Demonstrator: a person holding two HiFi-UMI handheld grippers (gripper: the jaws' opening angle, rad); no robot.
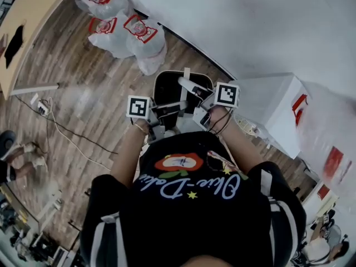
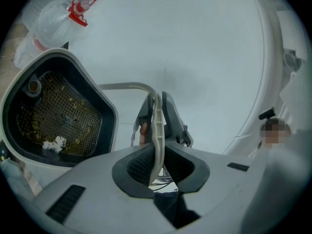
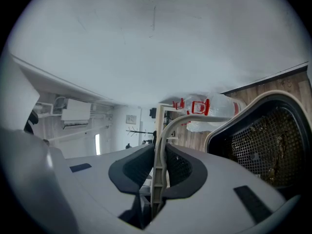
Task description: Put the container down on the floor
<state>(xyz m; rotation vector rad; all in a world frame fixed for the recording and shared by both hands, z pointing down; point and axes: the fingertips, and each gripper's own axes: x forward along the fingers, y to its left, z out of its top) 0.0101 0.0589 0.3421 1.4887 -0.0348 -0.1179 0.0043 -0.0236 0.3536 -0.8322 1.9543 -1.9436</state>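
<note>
**Container (image 1: 179, 88), carried by its handle, not yet on the floor (image 1: 83, 93)**

Left gripper (image 2: 157, 160): jaws nearly together, pinching the thin pale handle (image 2: 124, 86) edge-on. Right gripper (image 3: 158, 165): the same narrow pinch further along that handle. The mesh-lined body hangs off to the floor side of both jaw pairs (left of my left jaws, right of my right). The handle spans the two grips, neither hand nearer; I judge the way is straight down.

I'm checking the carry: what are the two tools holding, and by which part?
Both the left tool and the right tool clamp the thin pale handle of the black, white-rimmed container with a mesh insert.
</note>
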